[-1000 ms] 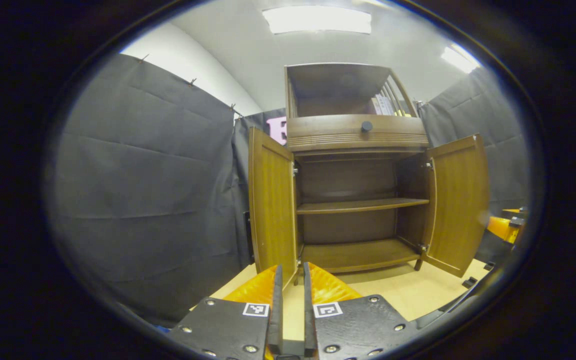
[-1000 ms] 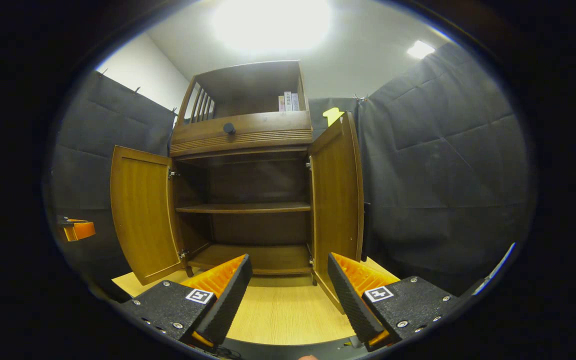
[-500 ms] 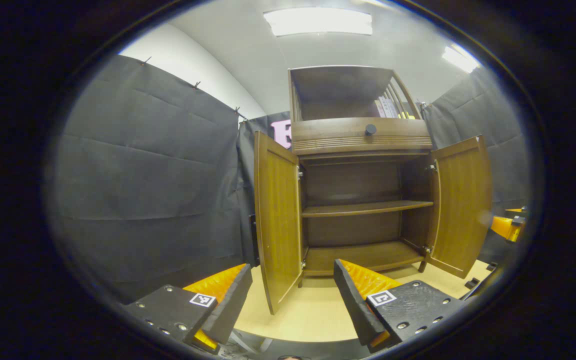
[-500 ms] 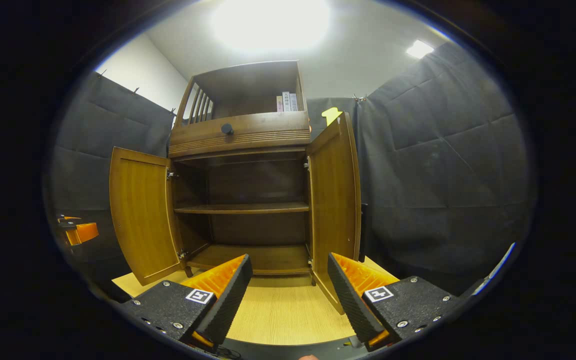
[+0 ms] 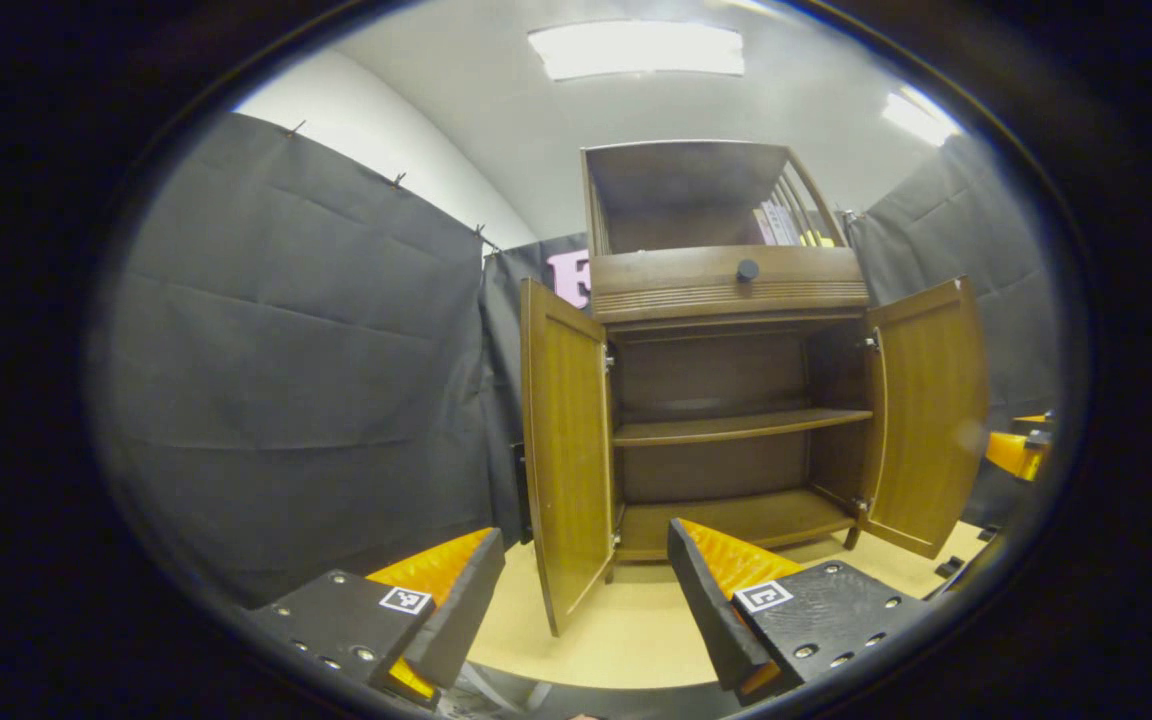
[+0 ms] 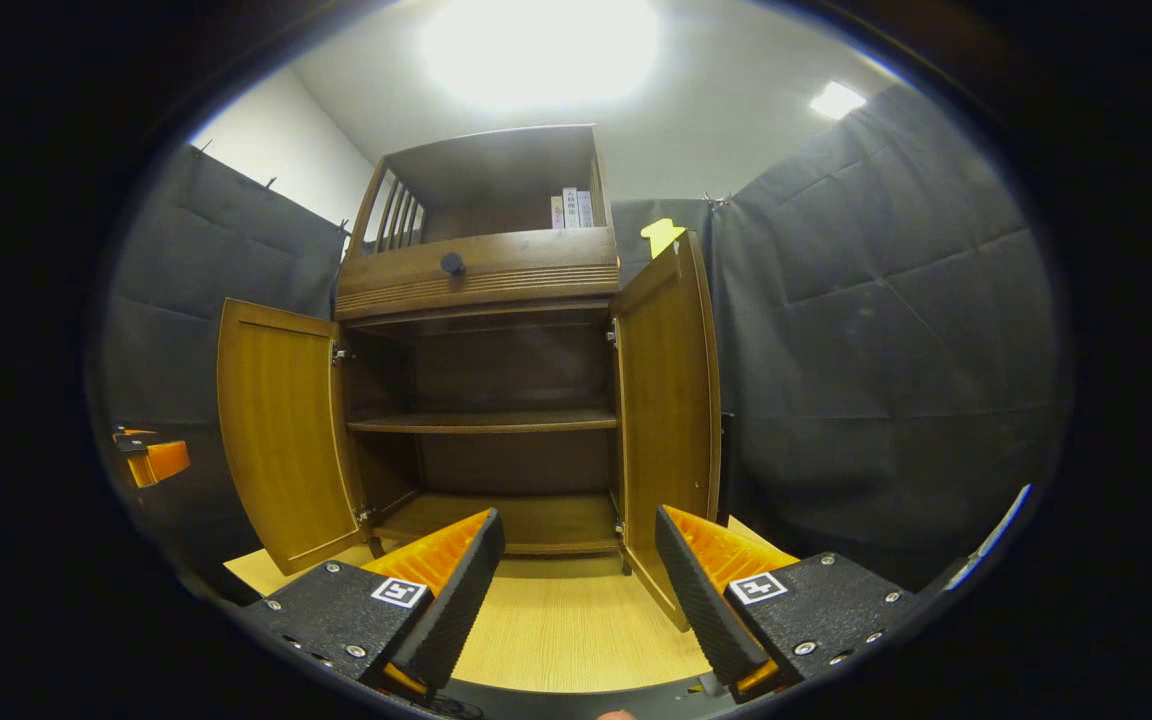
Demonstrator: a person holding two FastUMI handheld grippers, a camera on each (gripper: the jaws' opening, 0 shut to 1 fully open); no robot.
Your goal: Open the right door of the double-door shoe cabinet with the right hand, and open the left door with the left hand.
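Each hand-held gripper, left (image 5: 586, 600) and right (image 6: 579, 590), gapes empty (both cabinet doors (image 5: 566, 450) swung wide).

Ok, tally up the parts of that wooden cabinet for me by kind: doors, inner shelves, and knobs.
Open doors: 2, the left door and the right door
Inner shelves: 2, the middle shelf and the bottom shelf
Knobs: 1, the round knob on the drawer front
Total: 5
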